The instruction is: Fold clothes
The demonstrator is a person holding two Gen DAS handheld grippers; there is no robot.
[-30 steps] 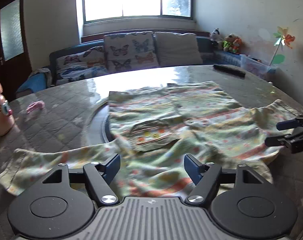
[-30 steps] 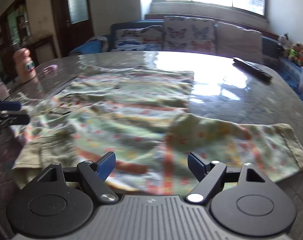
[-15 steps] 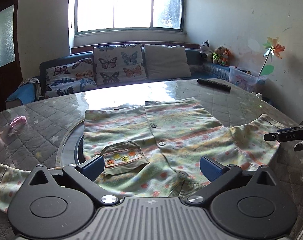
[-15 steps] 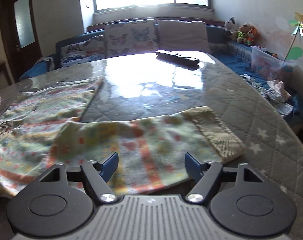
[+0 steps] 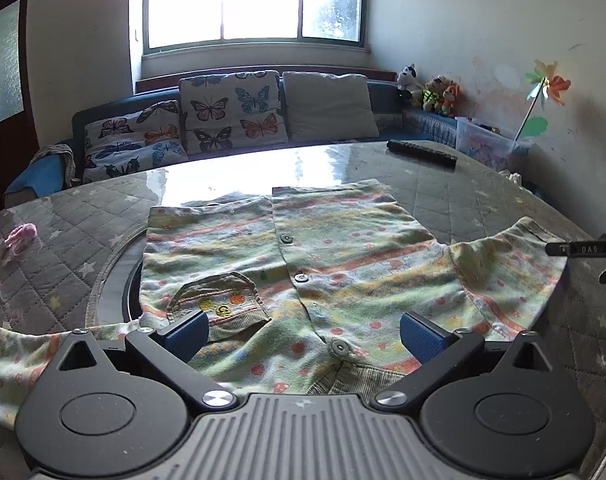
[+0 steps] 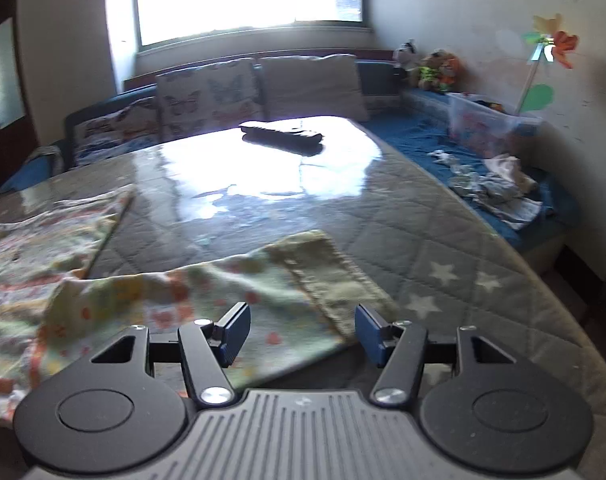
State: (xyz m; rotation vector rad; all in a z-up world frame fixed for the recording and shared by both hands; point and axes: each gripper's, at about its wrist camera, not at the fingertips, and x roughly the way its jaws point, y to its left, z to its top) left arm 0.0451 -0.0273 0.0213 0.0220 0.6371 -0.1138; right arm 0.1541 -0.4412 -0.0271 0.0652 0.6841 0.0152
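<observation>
A small patterned button shirt (image 5: pixel 295 256) lies flat and face up on the quilted table, collar toward me, with a corduroy chest pocket (image 5: pixel 219 300). My left gripper (image 5: pixel 303 334) is open wide and empty, hovering over the collar end. The shirt's right sleeve (image 6: pixel 231 300) with its corduroy cuff (image 6: pixel 335 280) lies spread in the right wrist view. My right gripper (image 6: pixel 301 334) is open and empty, straddling the sleeve's near edge by the cuff. Its fingers also show at the far right of the left wrist view (image 5: pixel 583 249).
A black remote control (image 6: pixel 281 134) lies at the far side of the table (image 6: pixel 443 240). A pink object (image 5: pixel 19 236) sits at the left. A sofa with butterfly cushions (image 5: pixel 231 110) runs behind; loose clothes (image 6: pixel 495 188) lie on the blue bench at right.
Both grippers pulled back and turned; the left one opened wider and now faces the shirt squarely. The right one swung right onto the sleeve cuff and narrowed its jaws somewhat.
</observation>
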